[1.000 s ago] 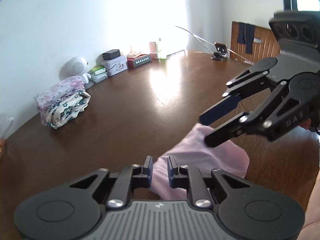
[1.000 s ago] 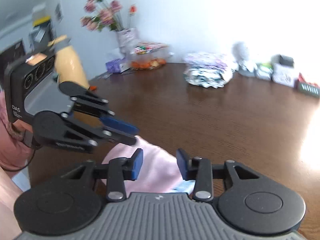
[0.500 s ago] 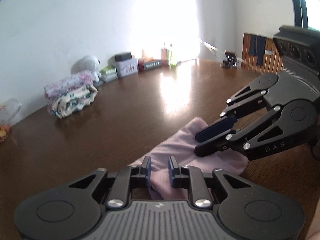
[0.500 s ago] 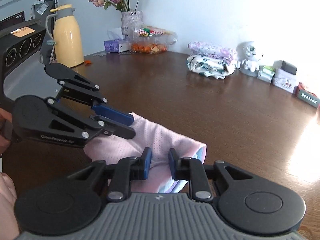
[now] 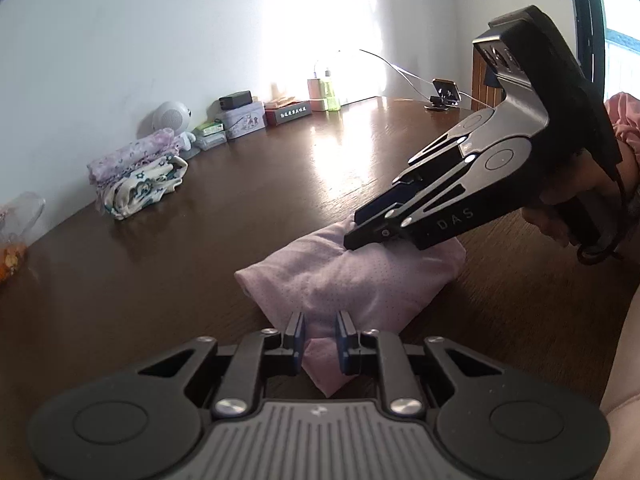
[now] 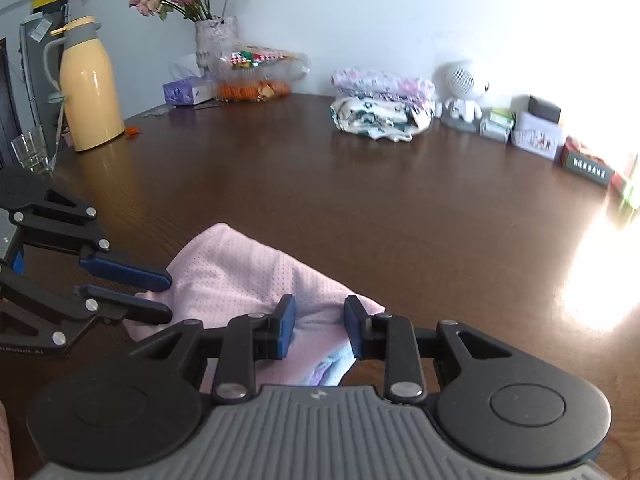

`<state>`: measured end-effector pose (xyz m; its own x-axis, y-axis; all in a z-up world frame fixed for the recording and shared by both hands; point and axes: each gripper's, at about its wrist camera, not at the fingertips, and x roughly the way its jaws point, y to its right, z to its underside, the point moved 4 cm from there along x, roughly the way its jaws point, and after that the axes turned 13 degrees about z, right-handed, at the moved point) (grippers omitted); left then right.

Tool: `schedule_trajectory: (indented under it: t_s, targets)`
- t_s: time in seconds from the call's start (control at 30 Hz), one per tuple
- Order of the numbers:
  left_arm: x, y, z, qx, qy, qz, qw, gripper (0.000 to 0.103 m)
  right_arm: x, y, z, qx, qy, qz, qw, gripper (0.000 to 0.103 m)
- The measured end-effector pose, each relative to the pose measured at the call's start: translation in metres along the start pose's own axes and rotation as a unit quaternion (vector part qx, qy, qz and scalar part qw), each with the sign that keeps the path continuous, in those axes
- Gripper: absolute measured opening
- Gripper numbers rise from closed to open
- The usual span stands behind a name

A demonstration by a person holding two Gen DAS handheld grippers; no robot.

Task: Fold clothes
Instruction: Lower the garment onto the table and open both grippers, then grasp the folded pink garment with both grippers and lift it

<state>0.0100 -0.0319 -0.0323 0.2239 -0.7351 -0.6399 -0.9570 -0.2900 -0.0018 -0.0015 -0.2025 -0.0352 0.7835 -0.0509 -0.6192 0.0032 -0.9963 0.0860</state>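
Cloth [image 5: 352, 280], pink and dotted, lies bunched on the near side of the table [image 5: 200, 260] in the left wrist view. The left gripper [image 5: 320, 340] has its fingers narrow, having just closed a little, and nips the cloth's near corner between the pads. The right gripper [image 5: 356, 228], held in a hand [image 5: 560, 208], slants down from the table's right side, its tips pinching the cloth's far fold. A folded stack [image 5: 136, 176] sits at the table's far left edge.

From the right wrist, the right gripper [image 6: 320, 332] shows a somewhat wider gap, its jaws having just opened a little, with cloth [image 6: 240, 264] bunched between them and touching both pads. The left gripper [image 6: 166, 296] reaches in from the table's left side, clamped on the cloth's edge. A flask [image 6: 90, 92] stands at the far left edge of the table [image 6: 360, 200].
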Motion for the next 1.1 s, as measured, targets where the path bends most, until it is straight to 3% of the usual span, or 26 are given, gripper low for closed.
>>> schedule_trajectory:
  t_s: [0.07, 0.1, 0.13, 0.17, 0.2, 0.23, 0.4, 0.63, 0.93, 1.1]
  targets:
    - [-0.004, -0.001, -0.002, -0.007, 0.007, 0.001, 1.0, 0.017, -0.002, 0.003, 0.0, 0.01, 0.002, -0.001, 1.0, 0.028]
    - [-0.008, -0.003, -0.005, -0.015, 0.015, 0.002, 0.9998, 0.027, -0.007, 0.006, -0.001, 0.019, 0.007, -0.004, 1.0, 0.032]
    - [-0.014, -0.005, -0.008, -0.026, 0.025, 0.003, 0.9993, 0.036, -0.015, 0.009, -0.003, 0.033, 0.013, -0.008, 0.999, 0.044]
    - [-0.021, -0.008, -0.011, -0.042, 0.039, 0.004, 0.9983, 0.06, -0.024, 0.013, -0.004, 0.05, 0.019, -0.013, 0.999, 0.053]
    - [-0.029, -0.012, -0.014, -0.065, 0.056, 0.005, 0.9963, 0.078, -0.033, 0.017, -0.006, 0.066, 0.026, -0.018, 0.997, 0.069]
    - [-0.037, -0.016, -0.016, -0.088, 0.074, 0.009, 0.9933, 0.082, -0.042, 0.021, -0.007, 0.081, 0.031, -0.022, 0.996, 0.081]
    - [-0.056, -0.026, -0.016, -0.2, 0.124, 0.044, 0.9708, 0.1, -0.067, 0.035, 0.001, 0.155, 0.023, -0.035, 0.987, 0.102]
    - [-0.05, -0.025, -0.007, -0.289, 0.118, 0.042, 0.9491, 0.103, -0.062, 0.033, 0.02, 0.206, -0.022, -0.048, 0.977, 0.103]
    - [-0.036, -0.037, -0.007, -0.34, 0.1, 0.044, 0.9342, 0.103, -0.044, 0.028, 0.022, 0.214, -0.054, -0.053, 0.974, 0.103]
    - [-0.02, -0.05, -0.004, -0.363, 0.071, 0.055, 0.9274, 0.089, -0.035, 0.033, 0.023, 0.238, -0.066, -0.062, 0.967, 0.103]
